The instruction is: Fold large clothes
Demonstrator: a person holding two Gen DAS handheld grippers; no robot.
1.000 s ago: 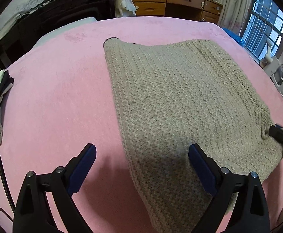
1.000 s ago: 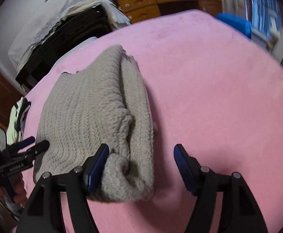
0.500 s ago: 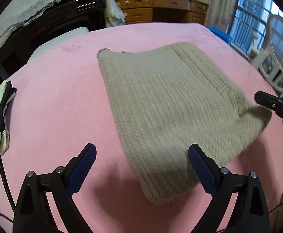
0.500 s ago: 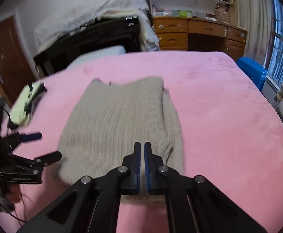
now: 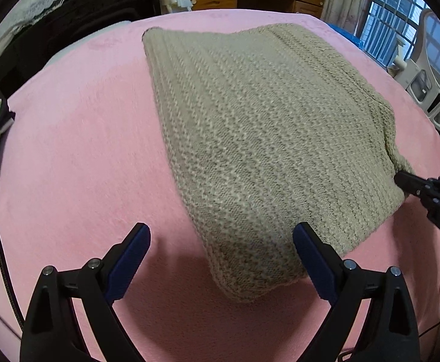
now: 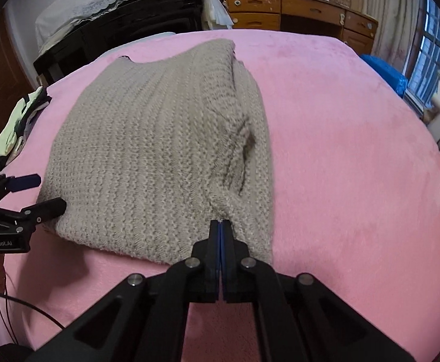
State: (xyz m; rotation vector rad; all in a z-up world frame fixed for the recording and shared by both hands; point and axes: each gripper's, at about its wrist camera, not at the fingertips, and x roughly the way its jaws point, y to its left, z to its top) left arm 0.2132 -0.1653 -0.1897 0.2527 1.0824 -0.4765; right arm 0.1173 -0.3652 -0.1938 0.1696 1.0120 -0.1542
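Note:
A beige knit sweater [image 5: 265, 126] lies folded on the pink bedcover [image 5: 84, 166]. My left gripper [image 5: 221, 232] is open, and the sweater's near left corner lies between its blue pads without touching them. In the right wrist view the left gripper [image 6: 46, 191] sits at the sweater's [image 6: 147, 150] left edge. My right gripper [image 6: 221, 223] is shut on a pinch of knit at the near right corner, and the fabric draws up in a ridge to its tips. From the left wrist view the right gripper [image 5: 401, 178] bites that stretched corner.
A pile of light green and dark clothes [image 6: 20, 120] lies at the bed's left edge. Behind the bed stand a black piano under lace [image 6: 135, 15] and a wooden dresser [image 6: 295, 12]. A blue object [image 6: 383, 72] and a window are at the right.
The right gripper went from open around the sweater's corner fold to shut, then came down close to the corner. The left gripper moved in over the near left corner.

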